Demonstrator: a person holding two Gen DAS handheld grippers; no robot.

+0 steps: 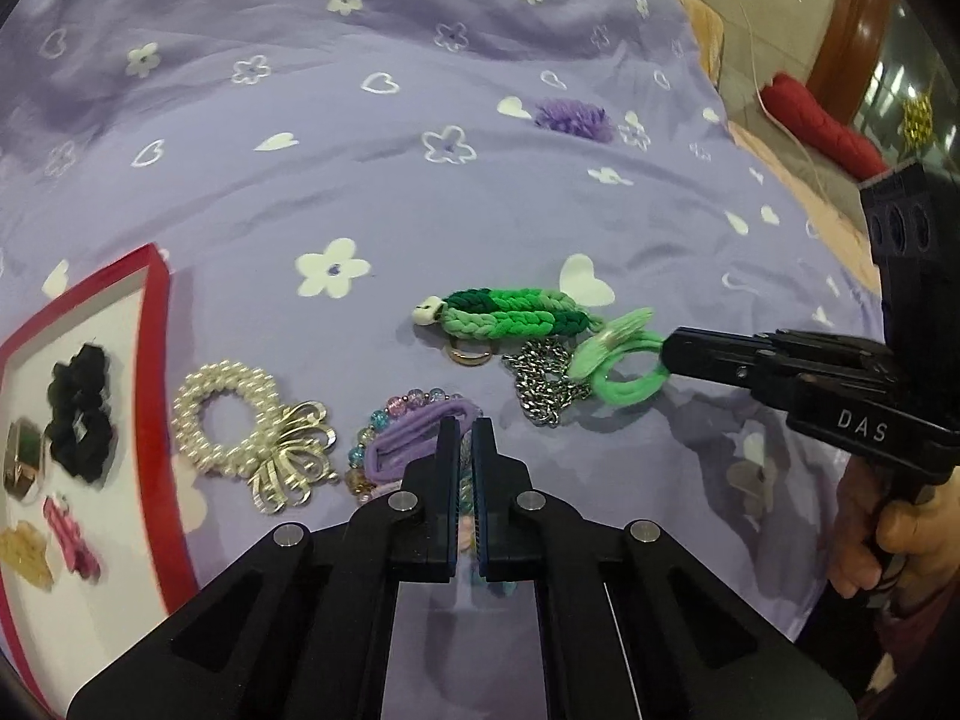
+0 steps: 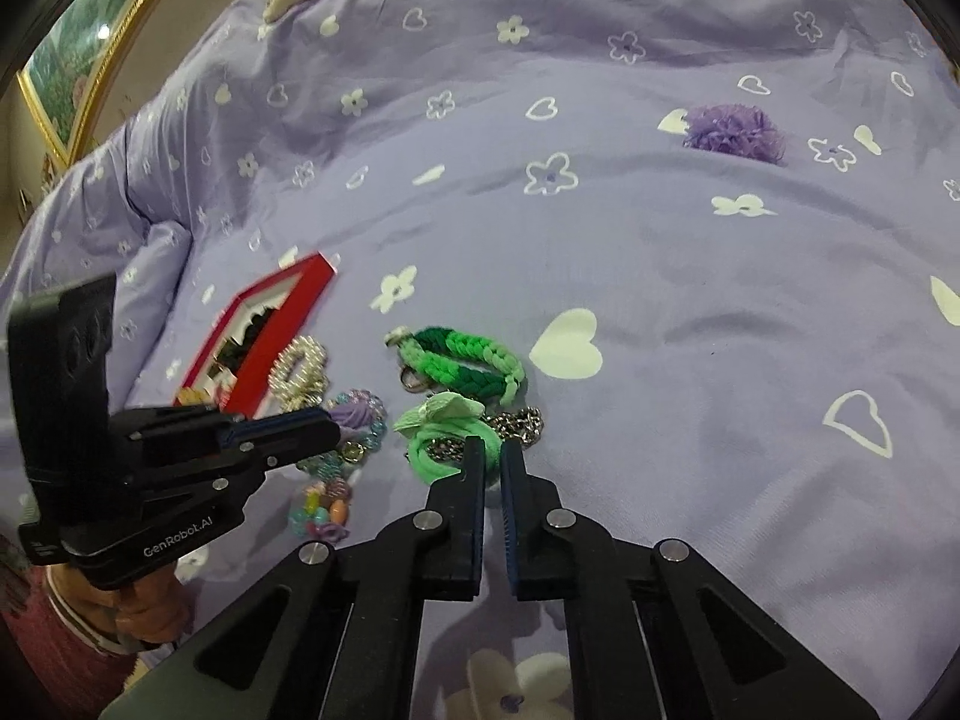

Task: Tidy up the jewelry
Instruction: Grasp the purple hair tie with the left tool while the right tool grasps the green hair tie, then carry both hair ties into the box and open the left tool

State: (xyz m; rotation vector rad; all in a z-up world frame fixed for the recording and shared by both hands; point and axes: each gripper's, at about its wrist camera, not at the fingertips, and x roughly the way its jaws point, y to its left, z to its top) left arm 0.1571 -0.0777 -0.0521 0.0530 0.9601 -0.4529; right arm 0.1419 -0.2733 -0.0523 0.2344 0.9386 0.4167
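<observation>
On the purple bedspread, my left gripper is shut on the end of a purple hair tie, which lies over a pastel beaded bracelet. In the right wrist view the left gripper meets that purple hair tie from the left. My right gripper is shut on a light green hair tie with a bow, its ring partly over a silver chain. The left wrist view shows the right gripper pinching the green hair tie's rim.
A red tray at the left holds a black scrunchie and several small pieces. Between tray and grippers lie a pearl bracelet and a braided green bracelet. A purple pompom sits farther back.
</observation>
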